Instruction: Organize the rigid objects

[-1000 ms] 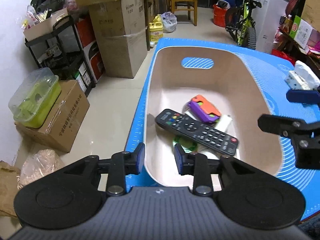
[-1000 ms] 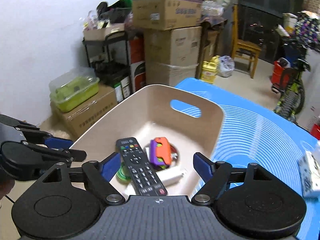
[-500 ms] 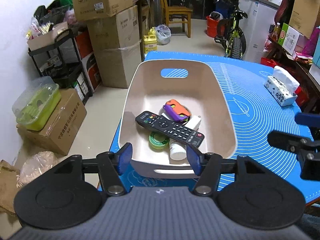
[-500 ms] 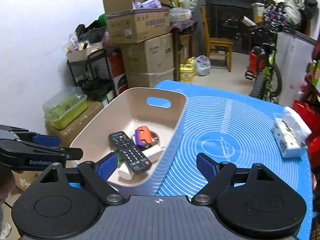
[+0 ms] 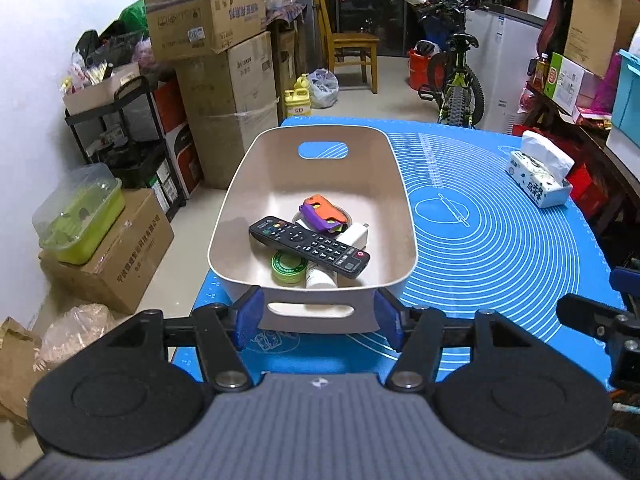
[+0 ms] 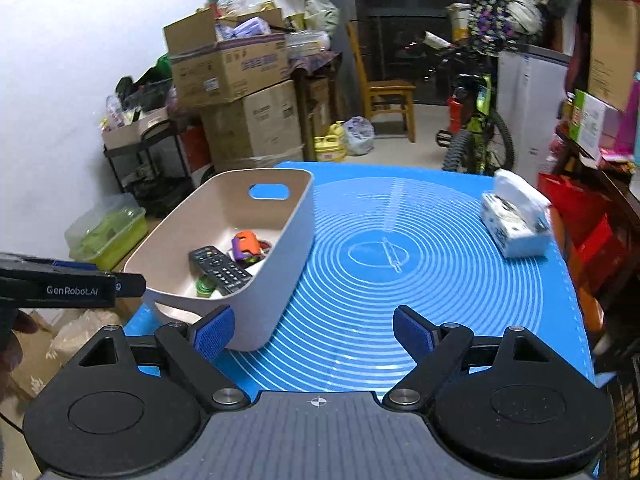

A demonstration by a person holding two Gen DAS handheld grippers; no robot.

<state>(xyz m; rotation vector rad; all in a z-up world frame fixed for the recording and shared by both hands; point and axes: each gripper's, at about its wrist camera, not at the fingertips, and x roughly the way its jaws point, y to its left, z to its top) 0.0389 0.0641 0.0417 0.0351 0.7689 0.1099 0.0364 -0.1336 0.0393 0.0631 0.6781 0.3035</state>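
Change since the earlier frames: both hand-held grippers have drawn back from the bin toward the near edge of the bench, and the left one's jaws have gone from nearly closed to spread wide. Judged meaning: the last item is deposited and the sorting looks close to done, since only the tissue pack remains out on the mat.

Items, largest first:

- Bench, covered by a blue baking mat (image 5: 500, 248) printed with white concentric rings and a rolling-pin emblem.
- Beige bin (image 5: 240, 216) with cut-out handles, at the bench's left edge, near end just short of the near edge. It holds all the rigid objects.
- Left hand-held gripper (image 5: 316, 320): jaws wide apart, holding nothing, framing the bin's near handle without touching it. Its side arm reads "GenRobot.AI" in the right wrist view.
- Right hand-held gripper (image 6: 314, 334): jaws wide apart, holding nothing, over the mat just right of the bin.
- Tissue pack (image 5: 538, 178), near the right edge; print unreadable.
- Black remote (image 5: 308, 246), lying diagonally atop the other contents.
- Orange-and-purple folding toy (image 5: 322, 212), behind the remote.
- White bottle (image 5: 320, 278), part hidden under the remote; possibly a second white item beside it.
- Green round tin (image 5: 287, 268); lid lettering too small to read.
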